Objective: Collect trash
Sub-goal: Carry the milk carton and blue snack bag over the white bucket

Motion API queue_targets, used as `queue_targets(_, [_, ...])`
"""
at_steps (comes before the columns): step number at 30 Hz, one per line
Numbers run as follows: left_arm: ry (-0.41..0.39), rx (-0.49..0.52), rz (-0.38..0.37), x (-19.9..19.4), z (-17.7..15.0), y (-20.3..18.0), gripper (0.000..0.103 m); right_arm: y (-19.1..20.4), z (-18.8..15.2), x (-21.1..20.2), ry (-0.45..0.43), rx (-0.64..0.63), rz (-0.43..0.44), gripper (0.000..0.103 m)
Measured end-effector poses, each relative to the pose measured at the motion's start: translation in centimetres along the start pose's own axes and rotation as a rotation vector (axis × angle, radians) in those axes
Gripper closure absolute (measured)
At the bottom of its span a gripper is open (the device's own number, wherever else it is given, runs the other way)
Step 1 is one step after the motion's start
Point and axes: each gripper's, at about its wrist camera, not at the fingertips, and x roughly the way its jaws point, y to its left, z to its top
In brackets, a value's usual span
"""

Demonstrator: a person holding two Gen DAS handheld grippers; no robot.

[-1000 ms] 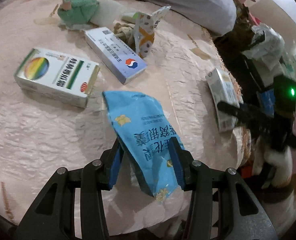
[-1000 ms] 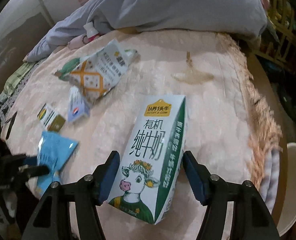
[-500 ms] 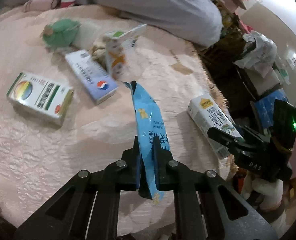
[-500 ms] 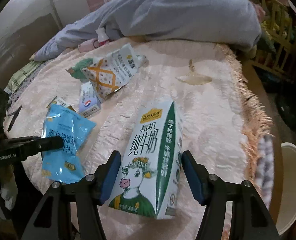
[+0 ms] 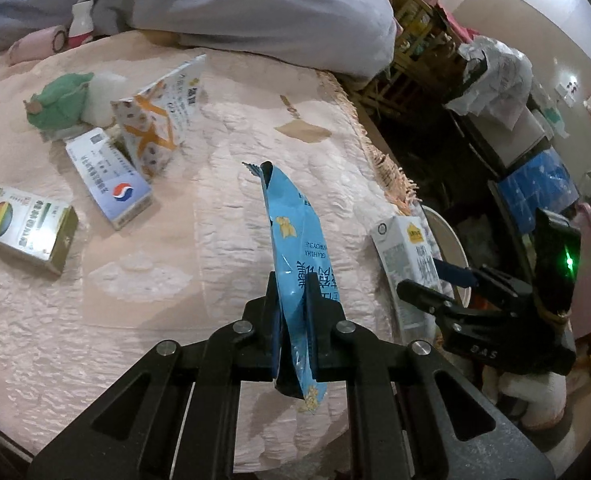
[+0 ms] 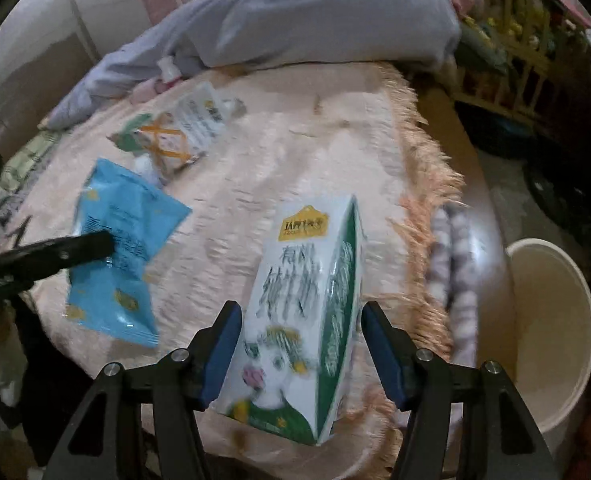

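My left gripper [image 5: 293, 292] is shut on a blue snack packet [image 5: 295, 236] and holds it edge-on above the pink tablecloth; the packet also shows in the right wrist view [image 6: 119, 240]. My right gripper [image 6: 301, 344] is shut on a white and green milk carton [image 6: 307, 280], held over the table's fringed right edge; the carton also shows in the left wrist view [image 5: 403, 256]. A cream waste bin [image 6: 551, 320] stands on the floor, right of the carton.
On the tablecloth [image 5: 135, 280] lie a rainbow-printed box [image 5: 27, 228], a white and blue box [image 5: 107, 176], an orange-patterned wrapper [image 5: 163, 116] and a green crumpled item [image 5: 59, 100]. A grey garment [image 5: 235, 4] lies at the back. Clutter stands right of the table.
My left gripper closed on the blue packet and lifted it, turning right. My right gripper has carried the milk carton right, toward the table edge and the bin.
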Motion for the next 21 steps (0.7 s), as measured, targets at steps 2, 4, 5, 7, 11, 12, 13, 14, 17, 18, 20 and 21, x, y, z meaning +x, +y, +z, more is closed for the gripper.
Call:
queue_targets(2, [0.004, 0.005, 0.003, 0.0, -0.1, -0.2, 0.095, -0.3, 0.0, 0.1, 0.007, -0.002, -0.032, 0.041])
queue_targets(4, [0.005, 0.008, 0.006, 0.1, 0.0, -0.6, 0.095, -0.5, 0.3, 0.0, -0.005, 0.007, -0.032, 0.039])
queue_targets(5, [0.004, 0.009, 0.006, 0.2, 0.1, -0.8, 0.095, -0.5, 0.4, -0.1, -0.011, 0.006, -0.03, 0.039])
queue_targets(7, [0.002, 0.013, 0.003, 0.1, 0.2, -1.1, 0.095, -0.5, 0.4, 0.0, -0.021, 0.0, -0.04, 0.05])
queue_targets(11, [0.0, 0.03, -0.001, 0.4, 0.5, -2.2, 0.095, -0.9, -0.2, -0.2, -0.05, 0.012, -0.017, 0.052])
queue_targets(12, [0.0, 0.034, -0.003, 0.5, 0.5, -2.3, 0.095, -1.1, -0.3, -0.4, -0.055, 0.019, -0.01, 0.052])
queue_targets(13, [0.001, 0.041, -0.006, 0.6, 0.7, -2.8, 0.095, -1.2, -0.4, -0.6, -0.061, 0.028, -0.003, 0.052])
queue_targets(14, [0.001, 0.045, -0.008, 0.7, 0.7, -3.0, 0.095, -1.3, -0.4, -0.9, -0.068, 0.033, 0.001, 0.052])
queue_targets(17, [0.003, 0.061, -0.019, 1.2, 1.1, -4.2, 0.095, -2.2, -0.6, -2.2, -0.102, 0.053, 0.009, 0.052])
queue_targets(18, [0.003, 0.065, -0.022, 1.3, 1.2, -4.6, 0.095, -2.6, -0.7, -2.7, -0.112, 0.059, 0.011, 0.052])
queue_targets(20, [0.003, 0.078, -0.033, 1.5, 1.5, -5.7, 0.095, -3.2, -0.7, -3.5, -0.124, 0.068, 0.011, 0.052])
queue_targets(21, [0.002, 0.084, -0.039, 1.7, 1.6, -6.2, 0.095, -3.8, -0.8, -4.1, -0.133, 0.074, 0.006, 0.052])
